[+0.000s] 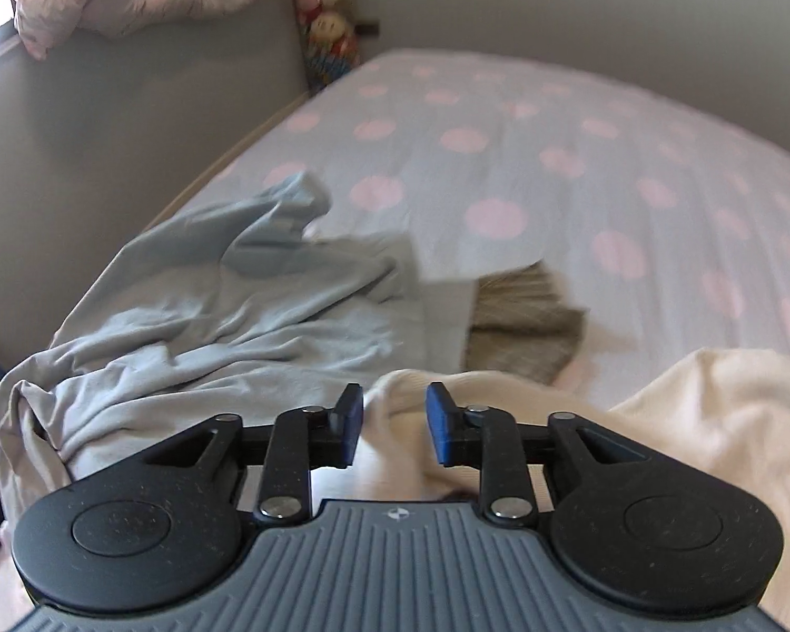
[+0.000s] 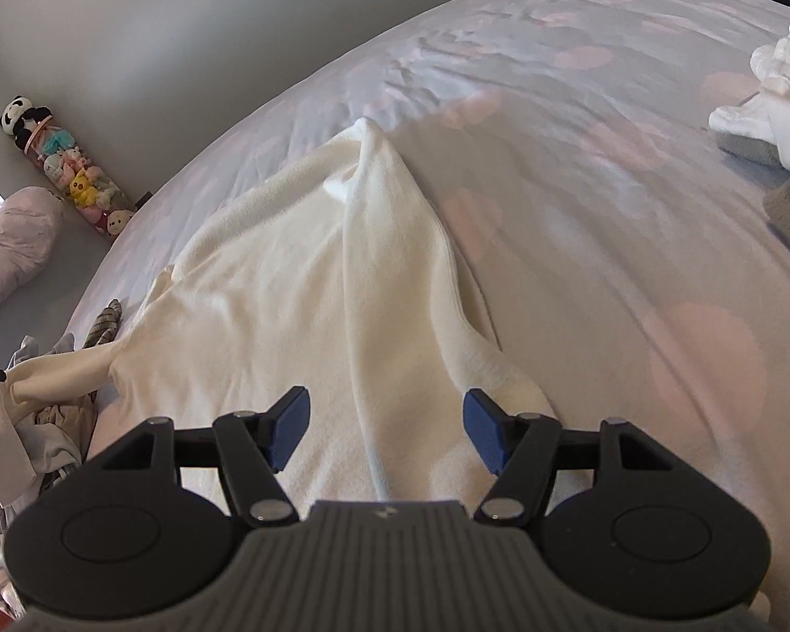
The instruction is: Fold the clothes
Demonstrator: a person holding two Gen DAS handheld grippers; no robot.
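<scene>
Both grippers parted, pointing forward.
Left gripper (image 1: 395, 424) with a narrow gap between blue pads; right gripper (image 2: 386, 434) spread wider.

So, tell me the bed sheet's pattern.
Pale grey bed sheet with pink polka dots; clearest in the left wrist view.

Two grippers – the left gripper (image 1: 395, 424) and the right gripper (image 2: 386, 429), each with two blue pads. One cream garment (image 2: 310, 263), one light grey-blue garment (image 1: 210, 305), one brown knitted piece (image 1: 526, 321). One tube of plush toys (image 2: 73, 179). Far right, perhaps two white folded items (image 2: 769, 100) – blurred.
</scene>
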